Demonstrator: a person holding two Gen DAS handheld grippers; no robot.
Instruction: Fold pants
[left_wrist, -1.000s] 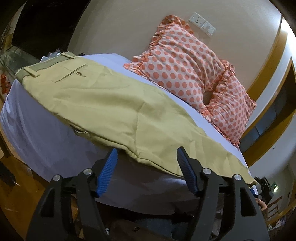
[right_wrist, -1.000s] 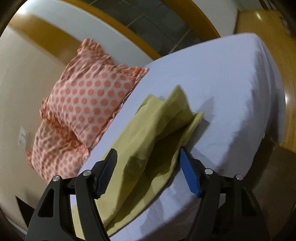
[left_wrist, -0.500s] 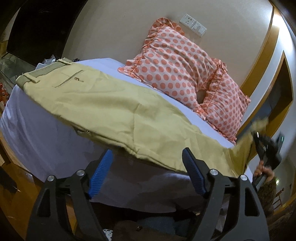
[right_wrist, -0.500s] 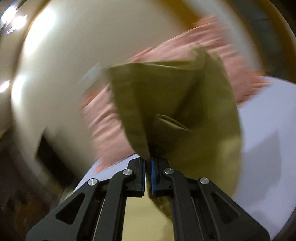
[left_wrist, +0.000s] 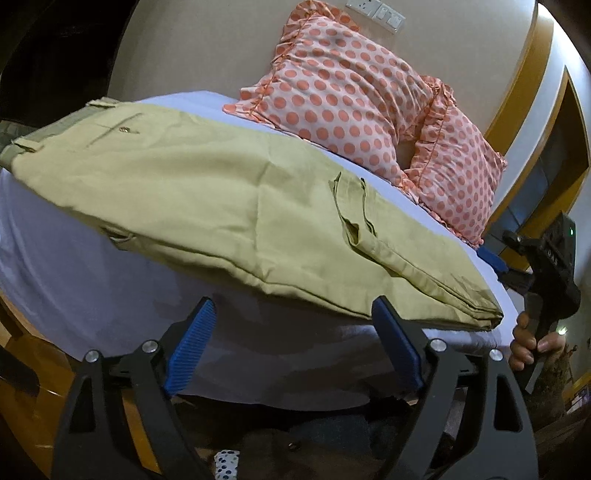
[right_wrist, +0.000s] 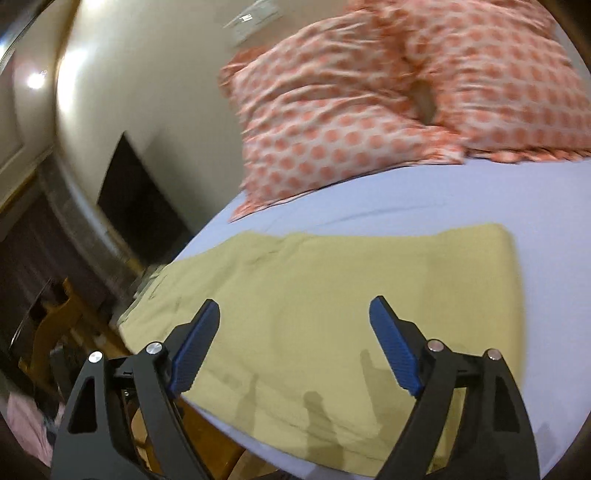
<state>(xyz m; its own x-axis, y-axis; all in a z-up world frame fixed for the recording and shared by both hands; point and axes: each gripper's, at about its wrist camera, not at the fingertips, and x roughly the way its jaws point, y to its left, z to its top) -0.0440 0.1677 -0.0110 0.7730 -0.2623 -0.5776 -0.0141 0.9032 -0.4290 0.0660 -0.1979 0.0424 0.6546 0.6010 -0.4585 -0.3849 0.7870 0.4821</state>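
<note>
Khaki pants (left_wrist: 207, 192) lie along the bed, waistband at the left, with the leg ends folded back over the legs; the hem (left_wrist: 351, 206) rests mid-length. My left gripper (left_wrist: 295, 343) is open and empty, low at the bed's near edge, below the pants. My right gripper (right_wrist: 293, 347) is open and empty, hovering just above the folded pants (right_wrist: 332, 306). In the left wrist view the right gripper (left_wrist: 495, 266) shows at the far right, held by a hand, beside the fold.
Two orange polka-dot pillows (left_wrist: 354, 99) lean on the wall at the head of the bed (left_wrist: 74, 280), also in the right wrist view (right_wrist: 369, 103). A wooden chair (right_wrist: 55, 317) stands left of the bed. Wall sockets (left_wrist: 373, 11) sit above the pillows.
My right gripper carried the leg ends up and over toward the waistband, let go, and now stands open above the folded pants. The left gripper moved slightly closer to the bed.
</note>
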